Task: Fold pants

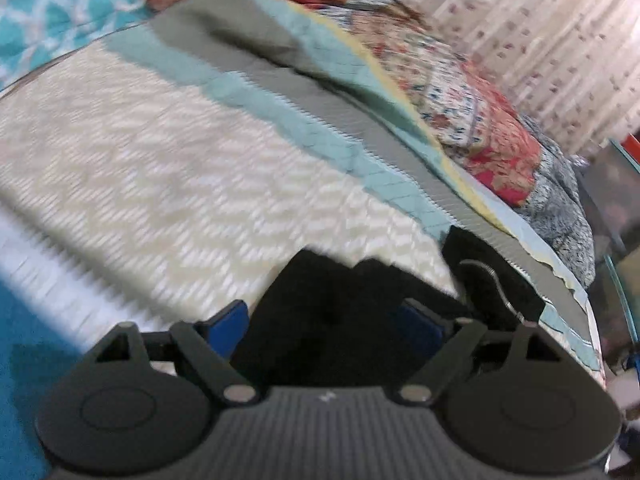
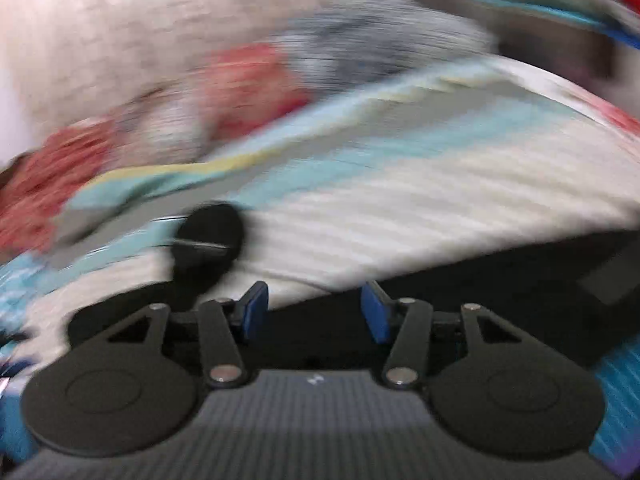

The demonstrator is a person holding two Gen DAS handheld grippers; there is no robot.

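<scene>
The black pants lie on the white zigzag bedspread at the bed's near edge. In the left wrist view my left gripper is open, its blue pads on either side of the black cloth, low over it. The other gripper's black body shows just to the right. In the right wrist view, which is blurred, my right gripper is open over the edge of the pants. The left gripper's round black joint shows to its left.
A teal, grey and yellow quilt lies folded back across the bed. A red floral blanket is heaped behind it against a patterned curtain. A teal pillow sits at the far left. Blue floor lies below the bed's edge.
</scene>
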